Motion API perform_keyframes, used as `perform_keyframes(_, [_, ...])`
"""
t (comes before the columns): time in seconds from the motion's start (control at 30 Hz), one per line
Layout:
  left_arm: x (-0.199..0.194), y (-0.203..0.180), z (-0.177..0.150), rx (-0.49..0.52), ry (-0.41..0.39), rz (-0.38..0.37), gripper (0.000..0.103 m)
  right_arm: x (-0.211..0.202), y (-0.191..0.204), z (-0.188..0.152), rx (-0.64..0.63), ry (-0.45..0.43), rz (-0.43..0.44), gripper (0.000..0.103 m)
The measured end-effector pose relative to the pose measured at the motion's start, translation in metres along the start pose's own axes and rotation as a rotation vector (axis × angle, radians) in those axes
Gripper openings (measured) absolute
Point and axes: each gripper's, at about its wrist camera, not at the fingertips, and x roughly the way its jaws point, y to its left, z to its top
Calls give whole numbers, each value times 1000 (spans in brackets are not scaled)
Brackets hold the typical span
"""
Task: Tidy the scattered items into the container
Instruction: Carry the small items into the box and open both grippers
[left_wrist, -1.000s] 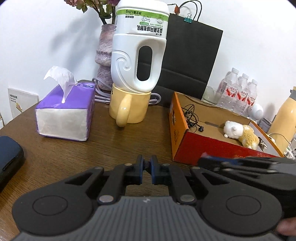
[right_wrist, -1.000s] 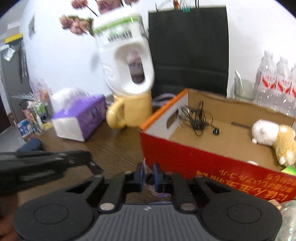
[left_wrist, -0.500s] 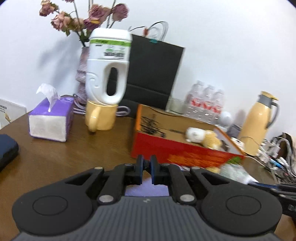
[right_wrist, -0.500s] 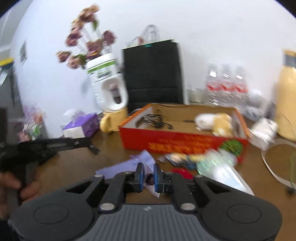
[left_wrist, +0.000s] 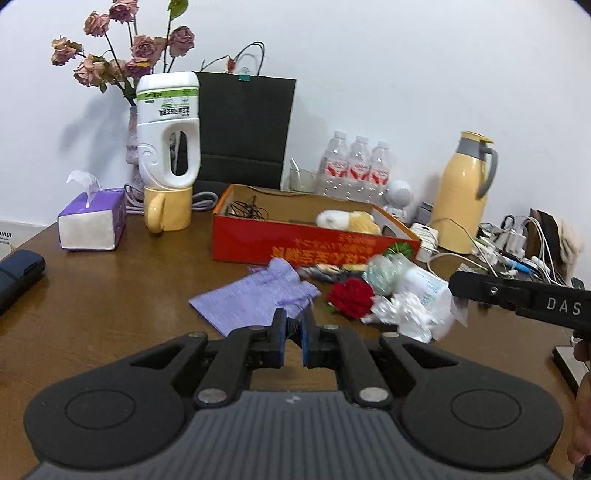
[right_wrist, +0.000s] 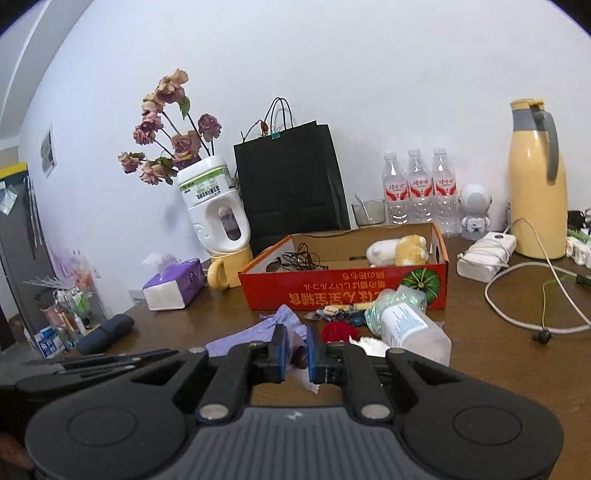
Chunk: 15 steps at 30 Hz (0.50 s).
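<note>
A red cardboard box (left_wrist: 295, 240) (right_wrist: 332, 291) sits mid-table holding a plush toy (left_wrist: 347, 221) (right_wrist: 399, 251) and a tangled black cable (left_wrist: 247, 212). In front of it lie a purple cloth (left_wrist: 255, 299) (right_wrist: 266, 328), a red flower (left_wrist: 351, 297) (right_wrist: 338, 330), a plastic bottle (left_wrist: 417, 288) (right_wrist: 410, 325), crumpled white paper (left_wrist: 402, 314) and small wrappers (left_wrist: 325, 271). My left gripper (left_wrist: 291, 341) is shut and empty, just short of the cloth. My right gripper (right_wrist: 295, 356) is nearly shut, empty, above the cloth's near edge; its side shows in the left wrist view (left_wrist: 517, 295).
A tissue box (left_wrist: 92, 225), a yellow mug (left_wrist: 166, 212) with an upturned white jug, a vase, a black bag (left_wrist: 243, 129), water bottles (left_wrist: 354, 166), a yellow thermos (left_wrist: 465, 192) and chargers with cables (right_wrist: 487, 254) ring the table. A dark case (left_wrist: 18, 273) lies left.
Both grippers have pulled back from the box and risen, so the scattered items in front of it have come into view. Both stay shut.
</note>
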Motion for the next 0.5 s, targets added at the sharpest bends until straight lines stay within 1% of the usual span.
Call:
perform_keyframes(0.17, [-4, -4, 3, 2, -21, -16, 9, -6, -4, 0, 23, -7, 2, 10])
perform_keyframes(0.3, [3, -5, 11, 12, -30, -47, 9, -6, -9, 6, 29, -27, 13, 10])
perform_keyframes(0.4, [16, -3, 24, 8, -42, -69, 9, 7, -15, 14, 37, -22, 13, 10])
perform_keyframes(0.5, [31, -1, 45, 12, -81, -75, 9, 23, -20, 25, 39, -35, 30, 10])
